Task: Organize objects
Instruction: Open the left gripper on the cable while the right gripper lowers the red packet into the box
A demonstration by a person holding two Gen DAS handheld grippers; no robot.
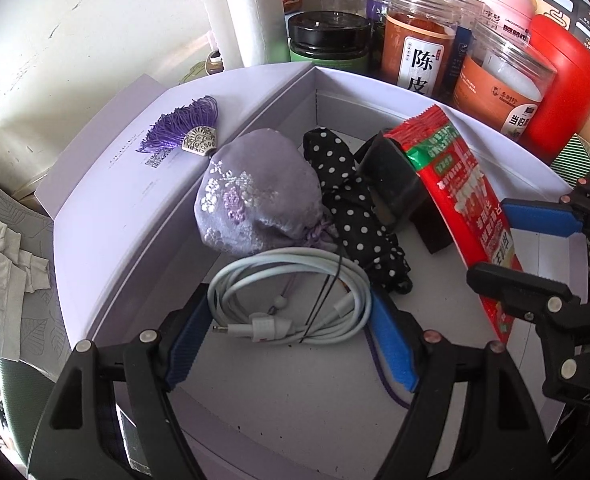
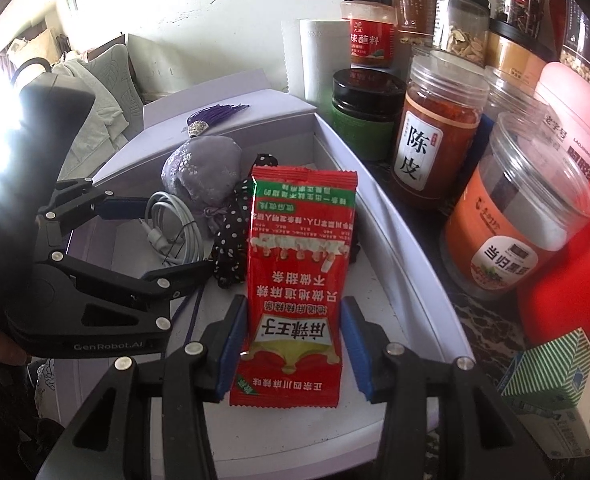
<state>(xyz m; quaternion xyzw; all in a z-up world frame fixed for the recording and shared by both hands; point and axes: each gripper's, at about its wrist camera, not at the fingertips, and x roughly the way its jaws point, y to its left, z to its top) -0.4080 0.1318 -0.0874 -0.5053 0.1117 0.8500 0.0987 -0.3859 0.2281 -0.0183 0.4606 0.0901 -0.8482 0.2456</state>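
Observation:
An open lilac box (image 1: pixel 375 80) holds a lilac embroidered pouch (image 1: pixel 255 196), a black polka-dot cloth (image 1: pixel 355 216), a black block (image 1: pixel 391 184) and a coiled white cable (image 1: pixel 287 300). My left gripper (image 1: pixel 289 340) sits low in the box, its blue pads against both sides of the coil; it is also in the right wrist view (image 2: pixel 175 236). A red snack packet (image 2: pixel 299 240) stands upright at the box's right side, leaning on the black block. My right gripper (image 2: pixel 295 344) has its pads on the packet's two edges.
The box lid (image 1: pixel 135 152) lies to the left with a purple tassel (image 1: pixel 187 128) on it. Several jars (image 2: pixel 435 140), a paper towel roll (image 1: pixel 255 16) and a red container (image 1: pixel 567 92) crowd behind and right of the box. A green-striped carton (image 2: pixel 555 376) stands at the right.

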